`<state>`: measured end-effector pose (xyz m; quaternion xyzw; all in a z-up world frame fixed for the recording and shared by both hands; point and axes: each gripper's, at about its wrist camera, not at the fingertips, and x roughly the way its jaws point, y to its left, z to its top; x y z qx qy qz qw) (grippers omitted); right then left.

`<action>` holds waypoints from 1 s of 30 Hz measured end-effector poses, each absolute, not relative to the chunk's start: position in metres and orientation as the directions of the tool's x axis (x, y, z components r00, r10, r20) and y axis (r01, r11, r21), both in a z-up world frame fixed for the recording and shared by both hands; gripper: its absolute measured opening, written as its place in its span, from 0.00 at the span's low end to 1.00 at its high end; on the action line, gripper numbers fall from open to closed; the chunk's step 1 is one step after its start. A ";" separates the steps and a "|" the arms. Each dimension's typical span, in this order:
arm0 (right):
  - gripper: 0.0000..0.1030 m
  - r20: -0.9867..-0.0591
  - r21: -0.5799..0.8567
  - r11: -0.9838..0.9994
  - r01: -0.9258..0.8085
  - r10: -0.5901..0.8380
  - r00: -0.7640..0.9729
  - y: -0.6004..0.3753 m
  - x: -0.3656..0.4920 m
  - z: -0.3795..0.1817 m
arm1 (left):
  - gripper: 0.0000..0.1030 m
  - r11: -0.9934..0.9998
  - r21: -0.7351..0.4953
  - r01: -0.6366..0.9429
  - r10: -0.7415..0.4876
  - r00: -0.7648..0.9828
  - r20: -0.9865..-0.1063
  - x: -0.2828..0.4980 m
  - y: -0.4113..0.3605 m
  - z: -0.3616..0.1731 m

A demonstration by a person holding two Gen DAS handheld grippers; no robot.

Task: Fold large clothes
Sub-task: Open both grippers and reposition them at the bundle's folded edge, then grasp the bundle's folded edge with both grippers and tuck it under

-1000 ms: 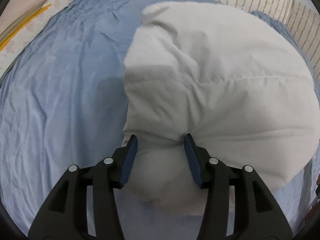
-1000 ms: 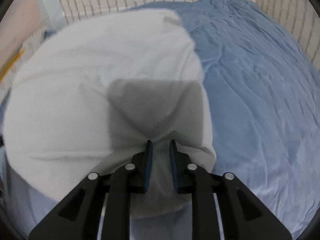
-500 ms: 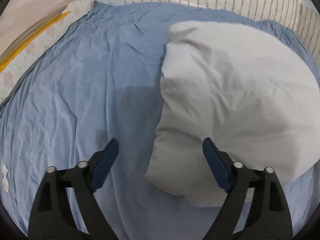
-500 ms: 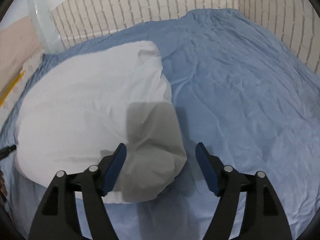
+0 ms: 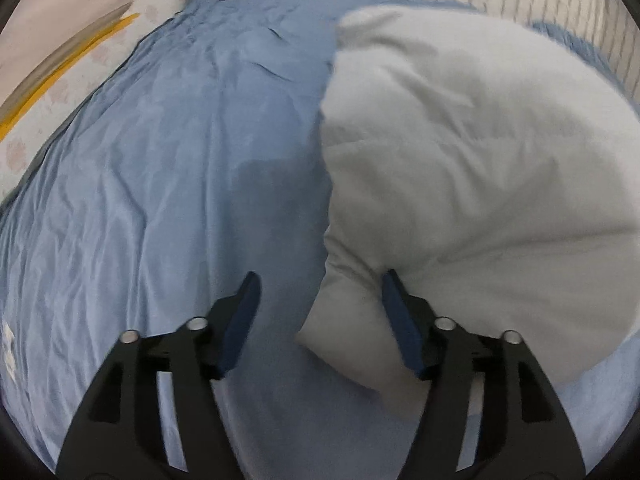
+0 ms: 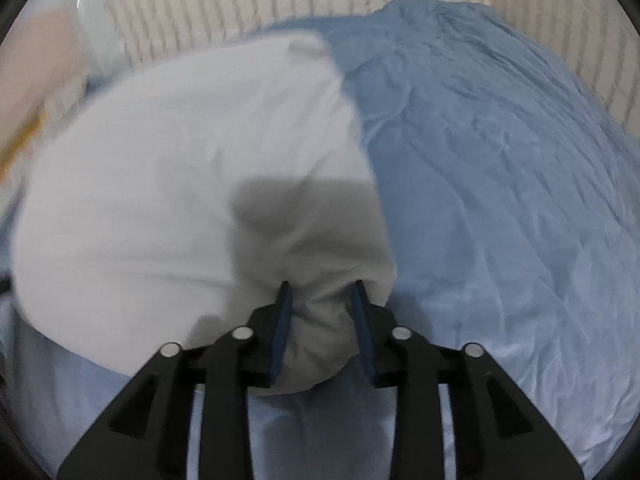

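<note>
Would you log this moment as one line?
left gripper: just opening, corner loose between jaws | right gripper: pinching corner | white padded garment: on blue sheet

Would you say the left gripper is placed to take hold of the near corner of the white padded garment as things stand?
Probably yes. The left gripper stands open, the white padded garment has its near corner between the fingers, and only blue bedsheet lies around it.

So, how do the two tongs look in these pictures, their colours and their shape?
Both look alike. The left tongs and the right tongs have black, angular frames with cut-out openings. Each finger carries a flat dark blue pad and round silver bolt heads. No cables, markings, sleeves or hands are visible.
</note>
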<state>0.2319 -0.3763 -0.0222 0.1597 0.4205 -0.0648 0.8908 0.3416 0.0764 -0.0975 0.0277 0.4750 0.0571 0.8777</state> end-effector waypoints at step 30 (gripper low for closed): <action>0.99 -0.835 0.310 0.947 0.086 0.228 0.501 -0.331 0.304 -0.062 | 0.95 0.997 0.082 -0.012 0.074 0.573 -0.816 0.350 0.048 -0.093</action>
